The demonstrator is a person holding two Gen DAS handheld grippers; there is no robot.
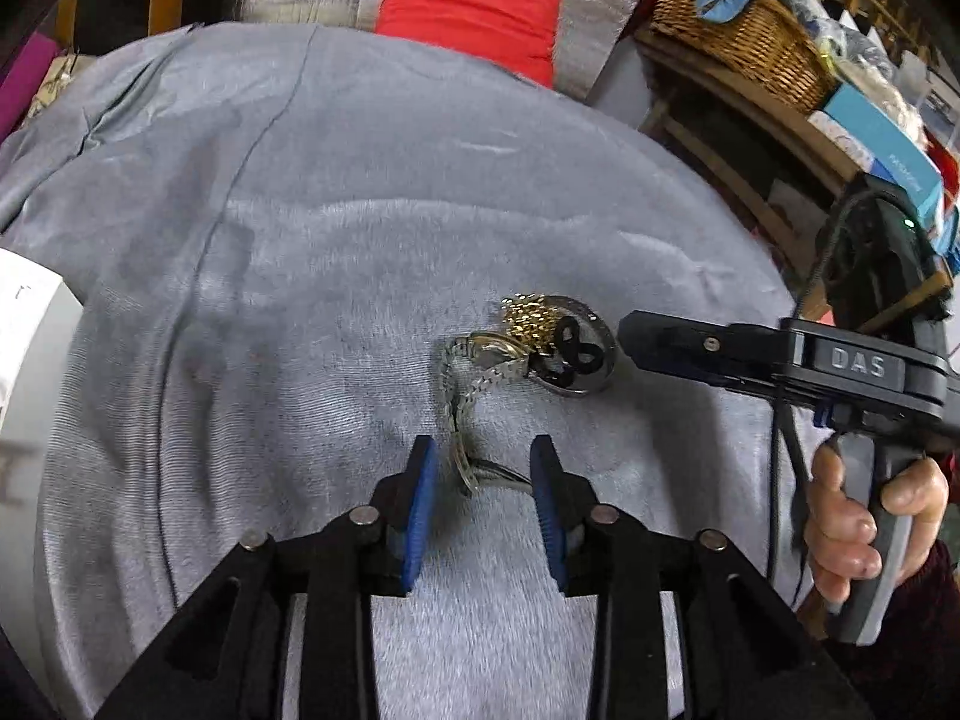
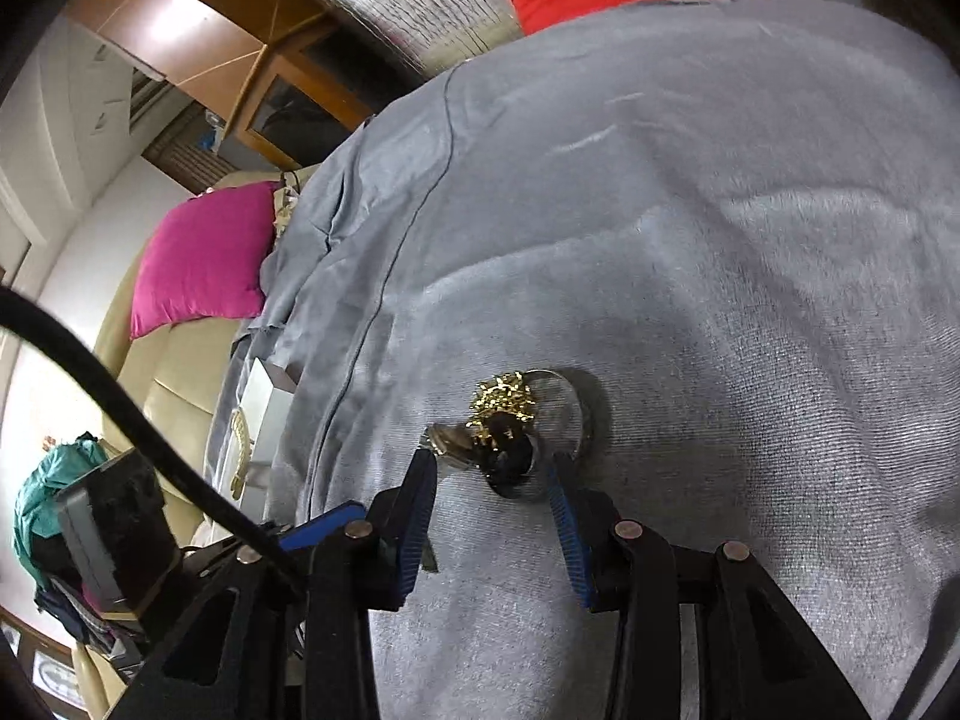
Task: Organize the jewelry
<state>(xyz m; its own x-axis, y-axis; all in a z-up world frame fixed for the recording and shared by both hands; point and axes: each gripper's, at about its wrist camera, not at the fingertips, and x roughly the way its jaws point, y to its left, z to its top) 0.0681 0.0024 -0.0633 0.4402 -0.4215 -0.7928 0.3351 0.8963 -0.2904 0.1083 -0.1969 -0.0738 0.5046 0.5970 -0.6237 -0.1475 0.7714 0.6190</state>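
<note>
A small round dish (image 1: 591,354) sits on a grey cloth (image 1: 336,276), heaped with jewelry: a gold chain (image 1: 531,315) piled at its far side, a black looped piece (image 1: 570,354) over the middle, and a silver watch (image 1: 480,360) spilling off the rim, its mesh band trailing across the cloth toward the left gripper (image 1: 483,462).

The left fingers stand partly open on either side of the band's end. They do not press on it, and the band lies on the cloth between the blue pads. The right gripper (image 2: 495,474) has its fingers partly open too, reaching around the near rim of the dish and the black piece. Whether the pads touch anything is hard to tell.

The cloth is velvety, creased, with a seam running across it. Behind it are a red cushion (image 1: 474,12), silvery quilted material and a wicker basket (image 1: 738,36) on a wooden shelf. A pink cushion (image 2: 204,258) lies on a cream sofa to the side.

A hand (image 1: 858,528) grips the right gripper's handle. The watch face is partly hidden under the chain and black piece.
</note>
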